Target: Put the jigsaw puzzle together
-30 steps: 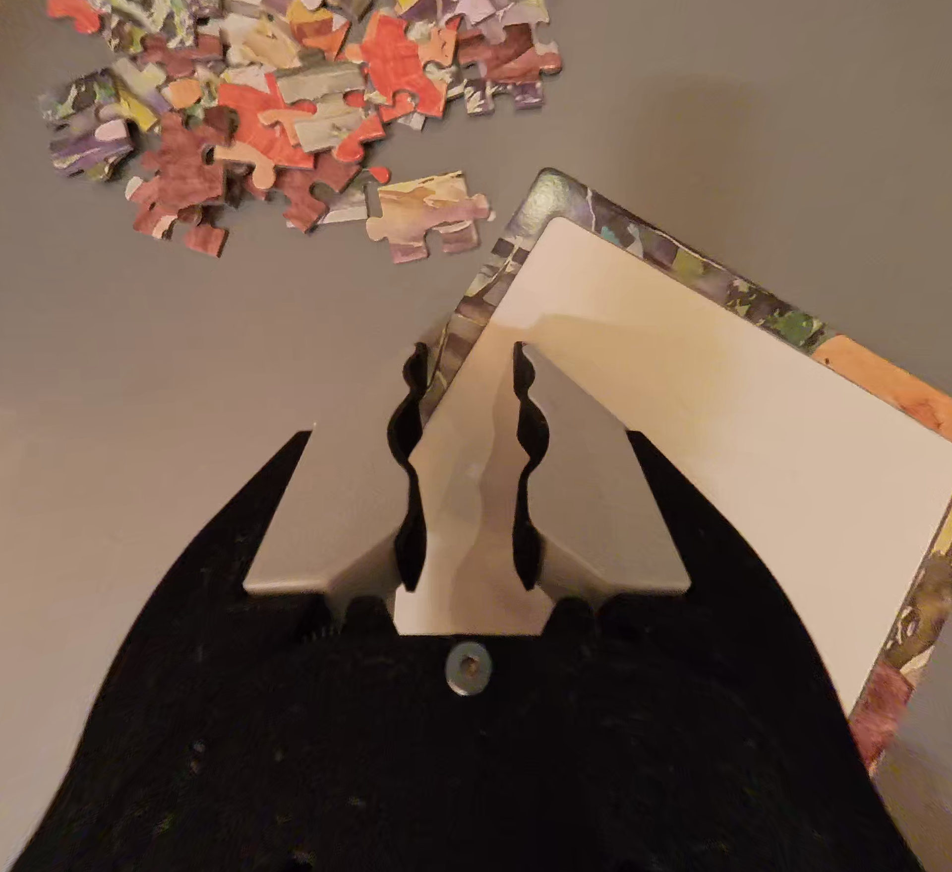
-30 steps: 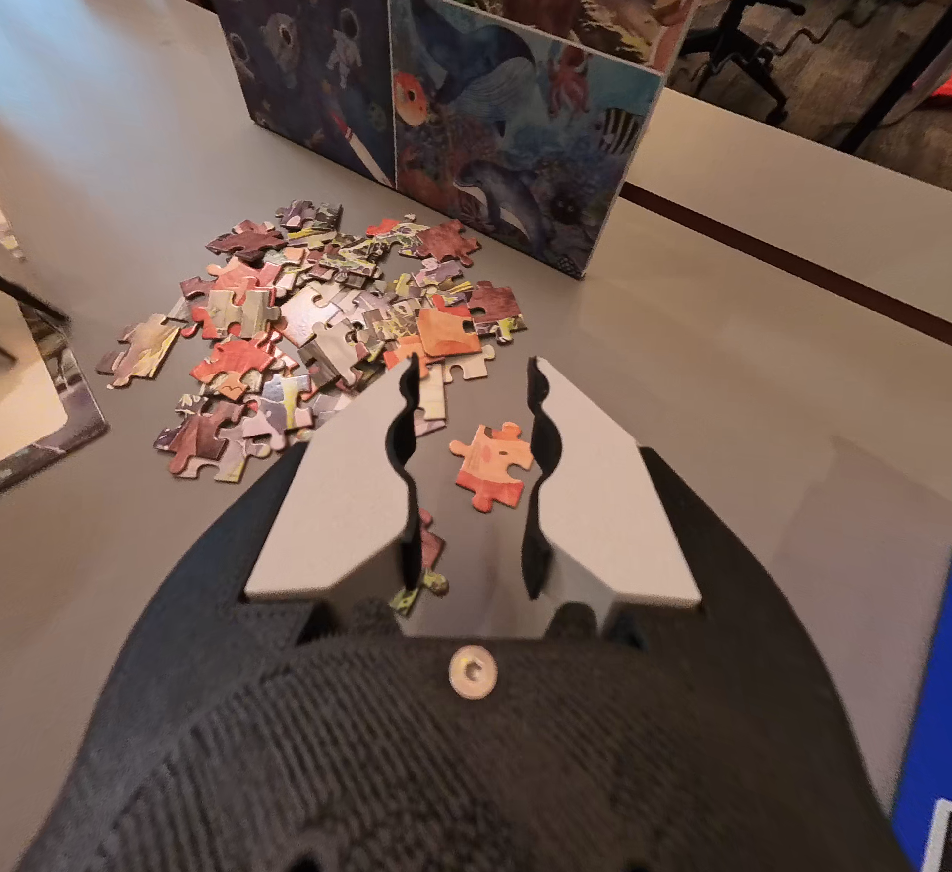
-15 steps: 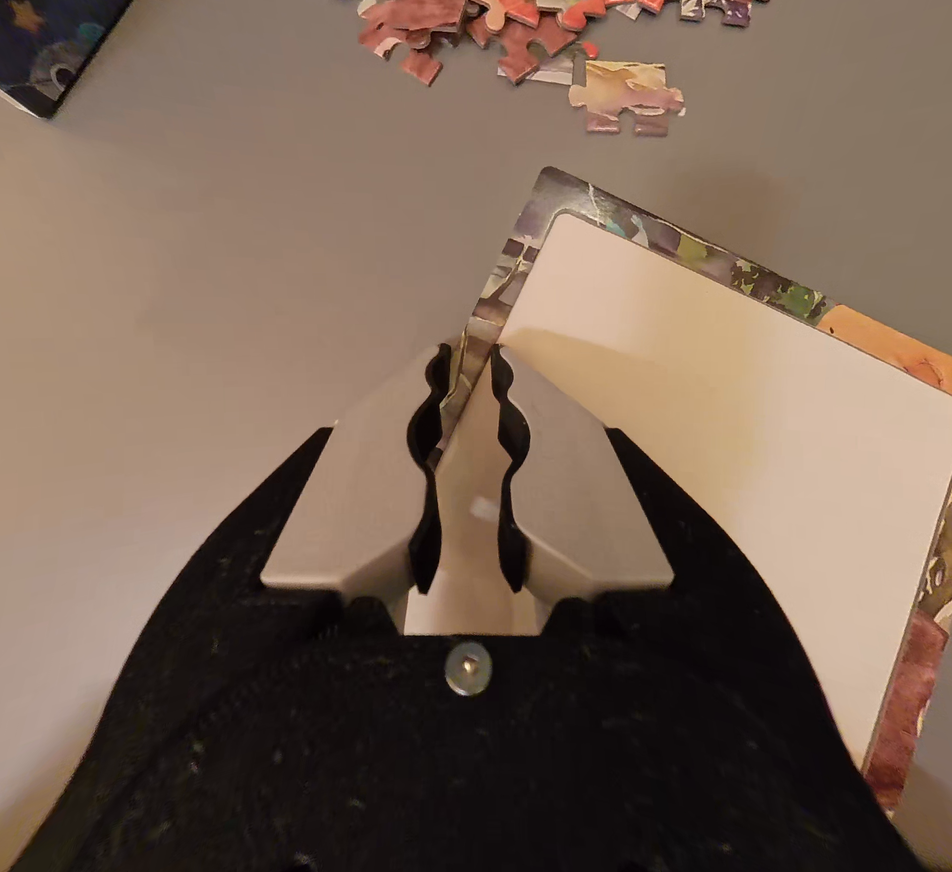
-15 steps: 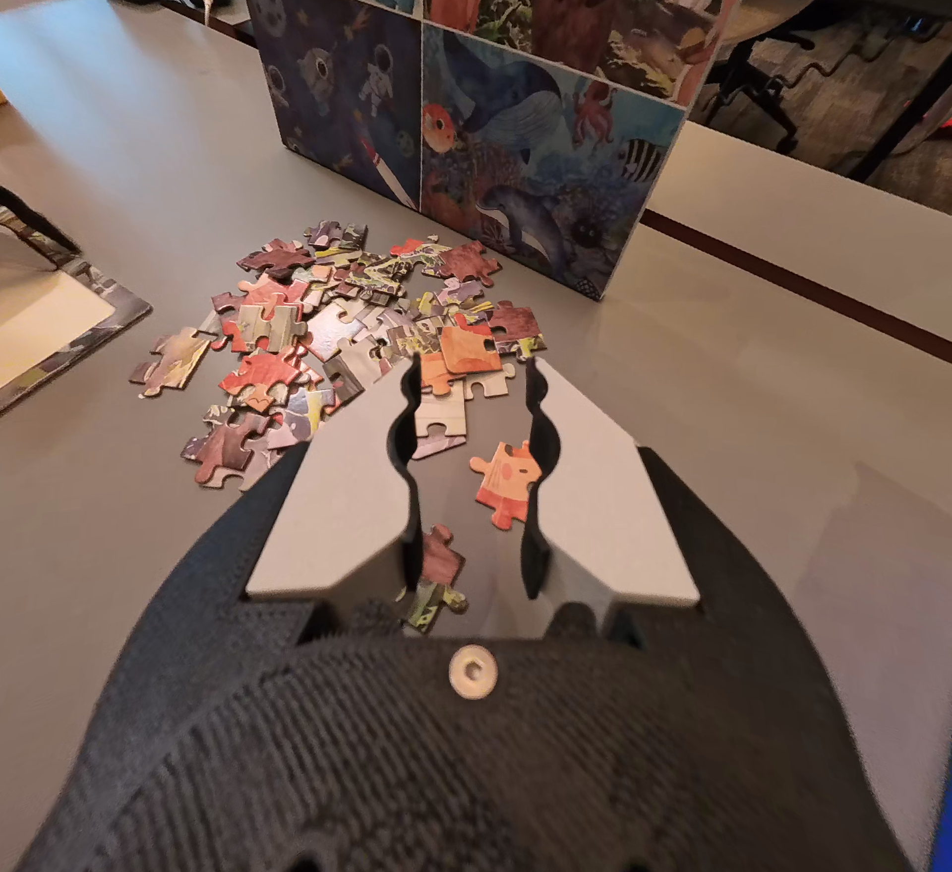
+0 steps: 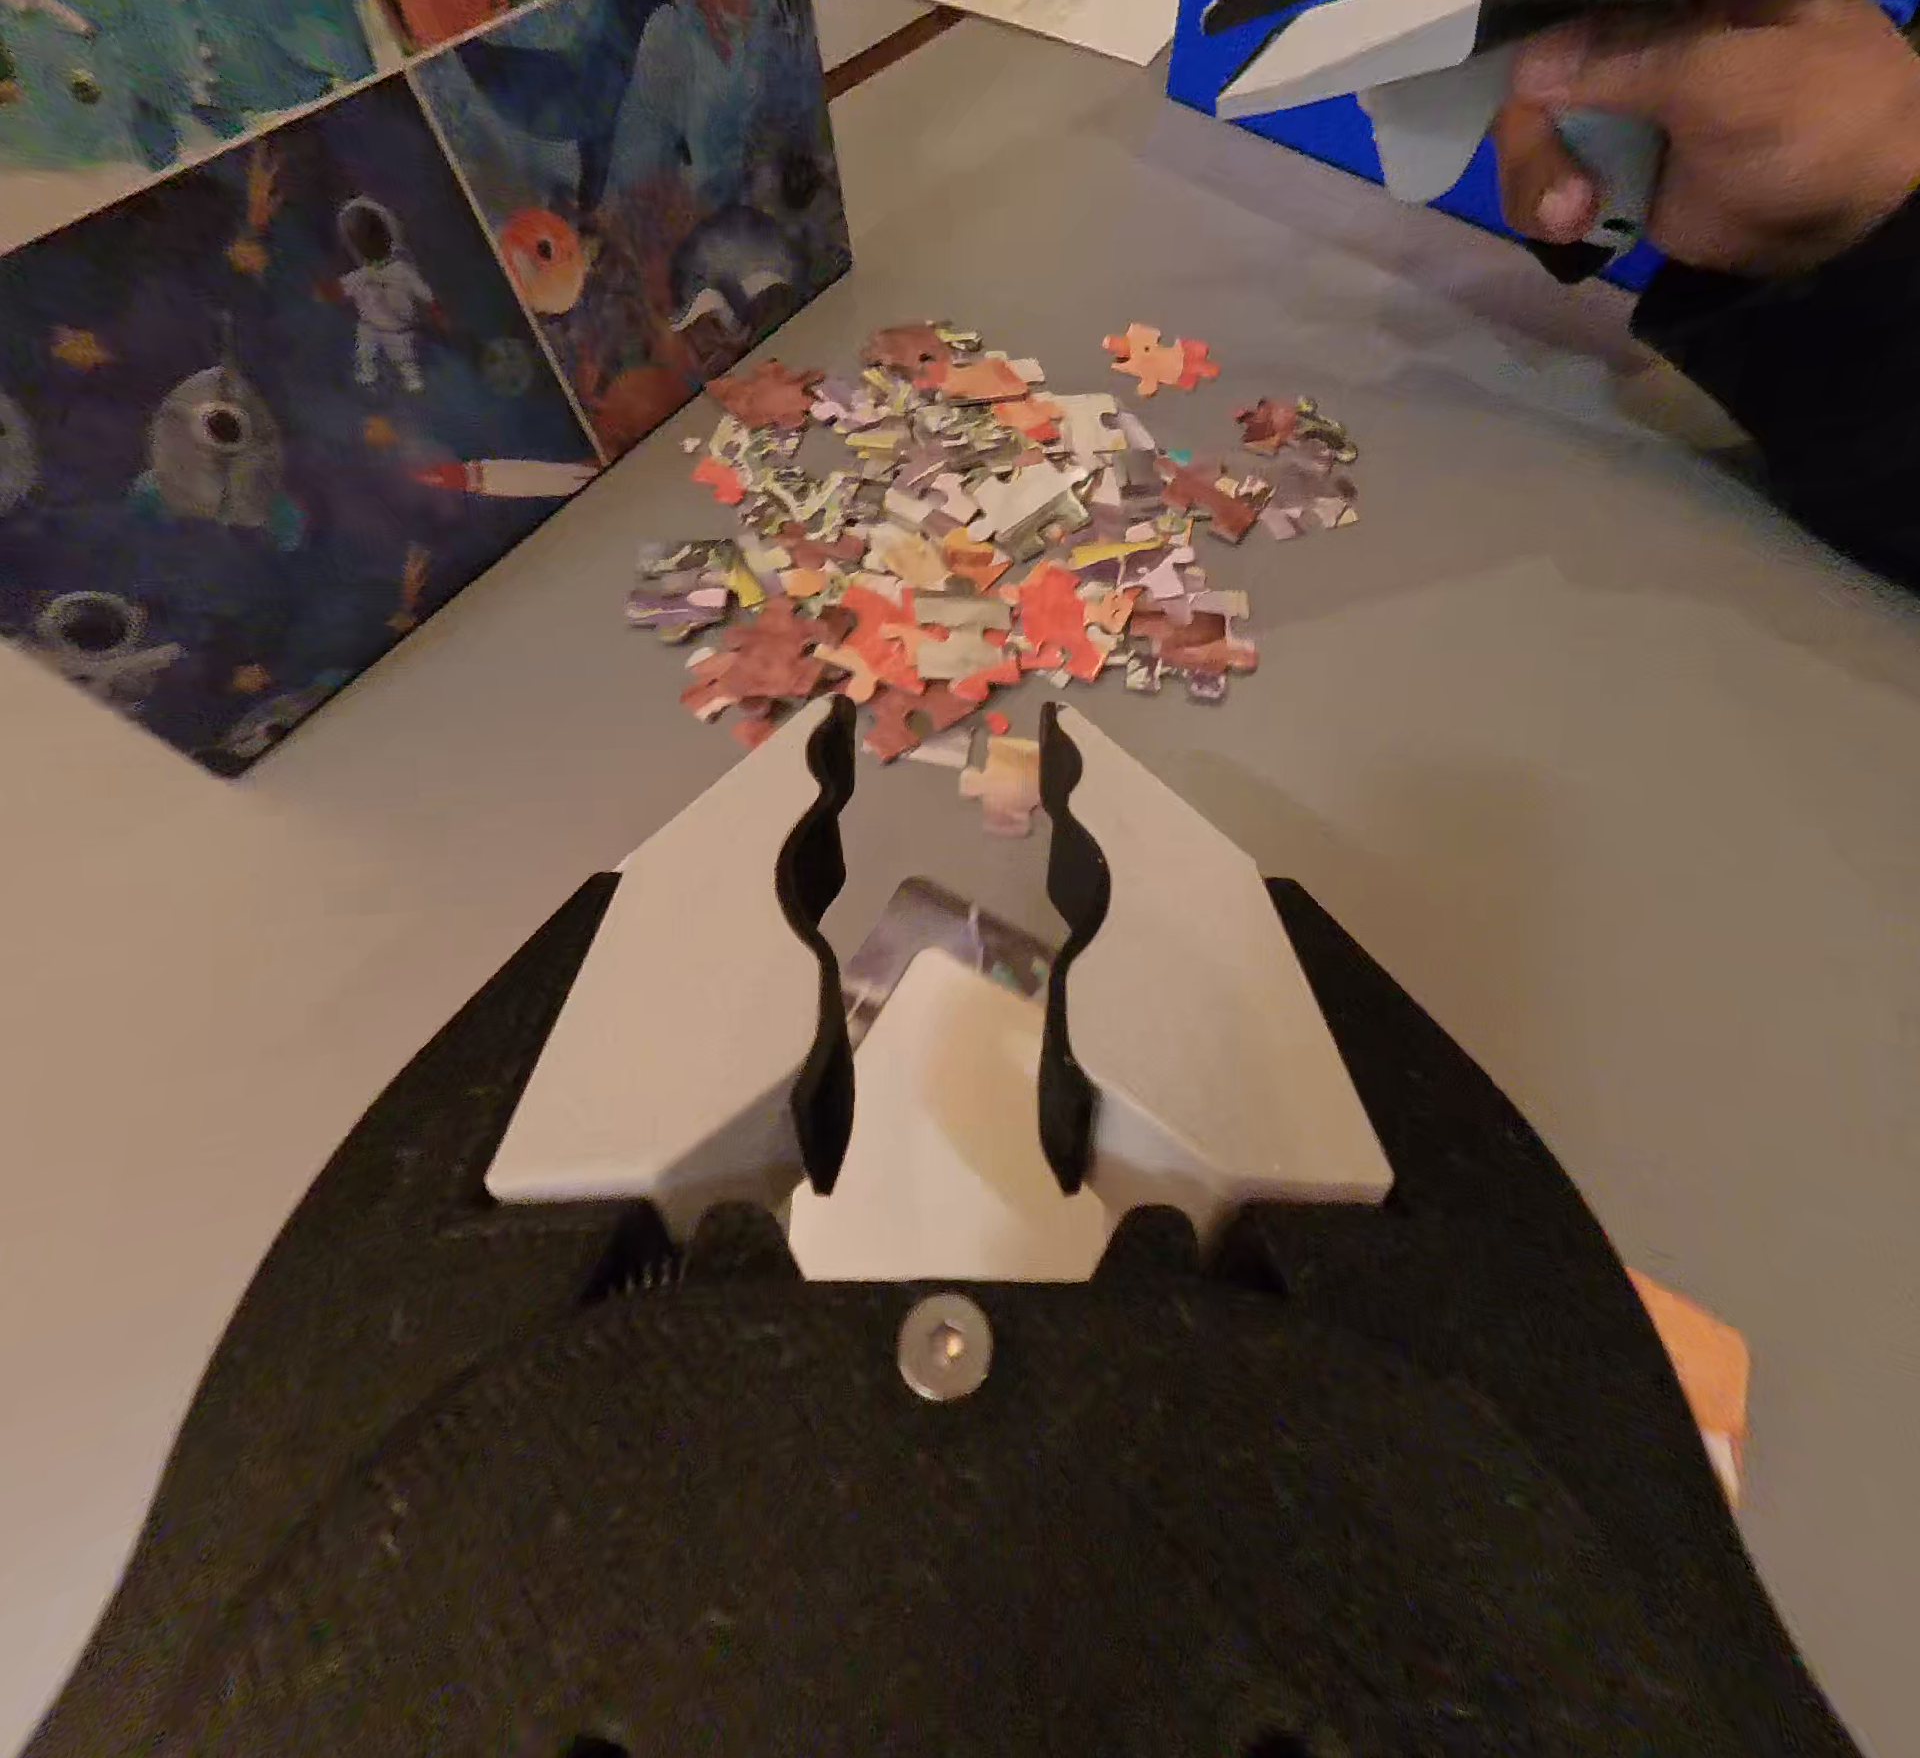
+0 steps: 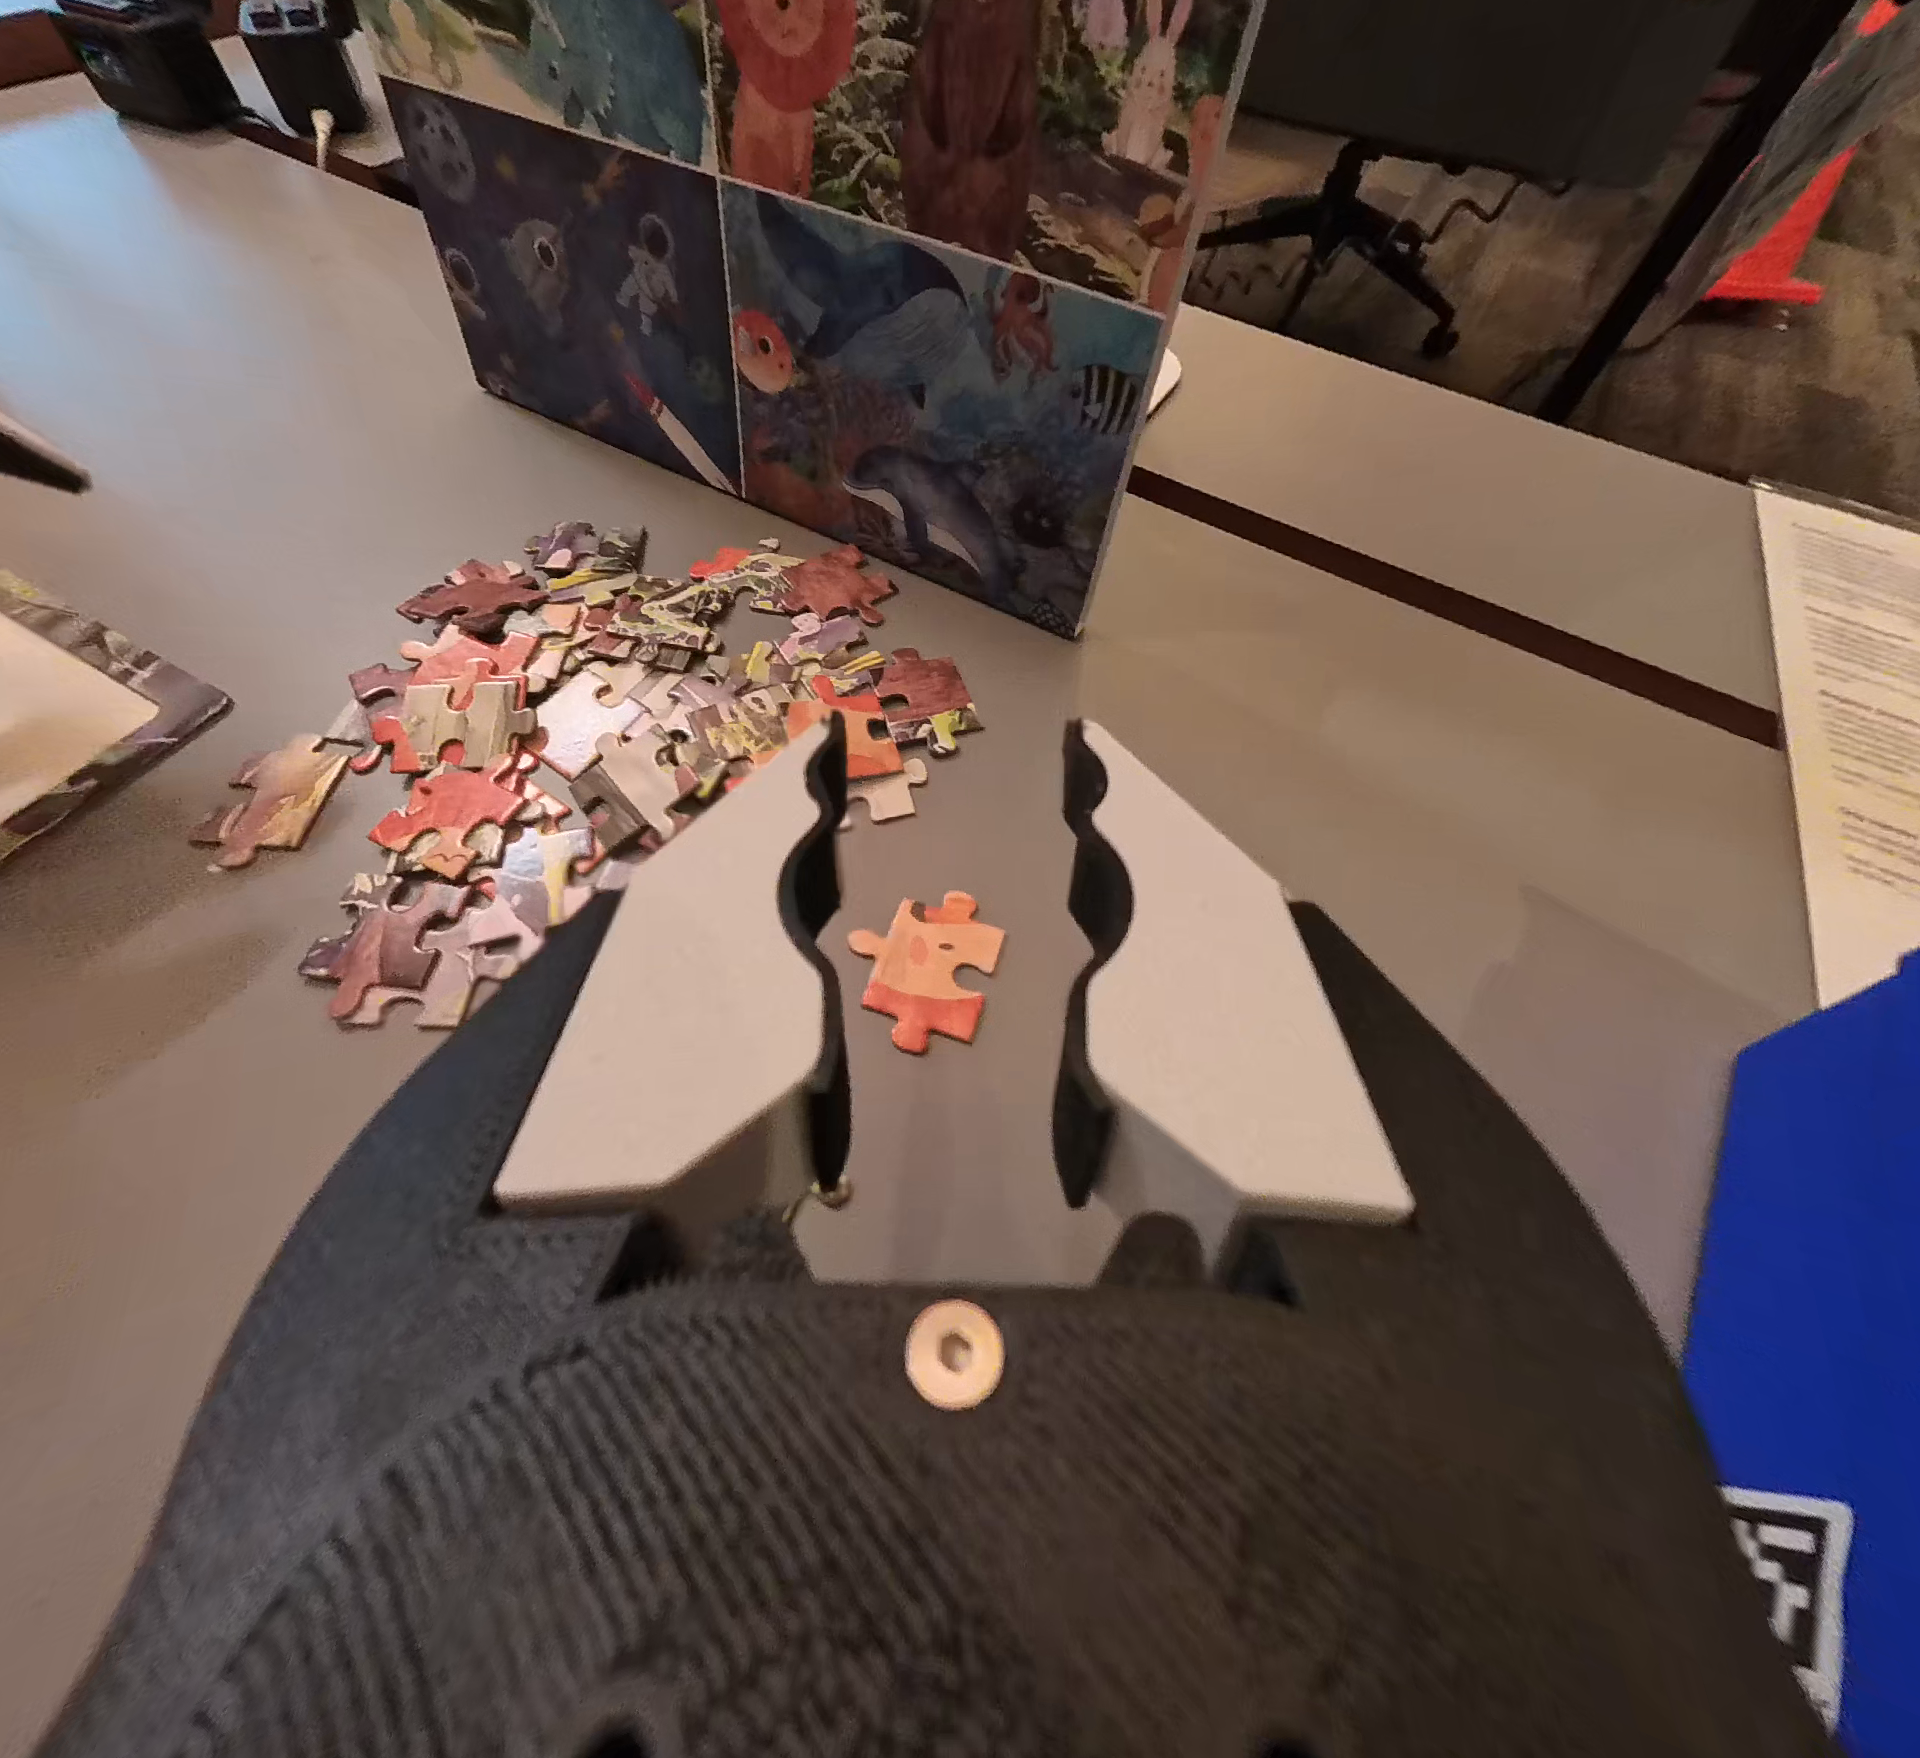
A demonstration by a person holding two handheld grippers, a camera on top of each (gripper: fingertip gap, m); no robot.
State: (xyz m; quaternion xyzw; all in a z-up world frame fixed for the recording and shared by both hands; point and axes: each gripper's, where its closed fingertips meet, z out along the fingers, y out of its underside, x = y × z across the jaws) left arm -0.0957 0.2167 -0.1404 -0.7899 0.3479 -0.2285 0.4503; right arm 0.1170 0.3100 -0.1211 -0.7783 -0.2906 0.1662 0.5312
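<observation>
Little of the puzzle looks done. The puzzle tray [image 5: 940,1012] shows a bare cream floor inside its printed border, with no piece seated in the part that is visible (most of it is hidden under the left tongs [image 5: 945,721]). Beyond the tray's corner lies the pile of loose pieces [image 5: 956,545], unsorted and overlapping on the grey worktop [image 5: 1507,773]. A single orange piece [image 6: 928,970] sits just apart from the pile, on its far side from the tray. The left tongs hang spread and empty above the tray corner; the right tongs [image 6: 951,732] are spread too, holding nothing, framing that orange piece. Nearly all the fitting remains.
</observation>
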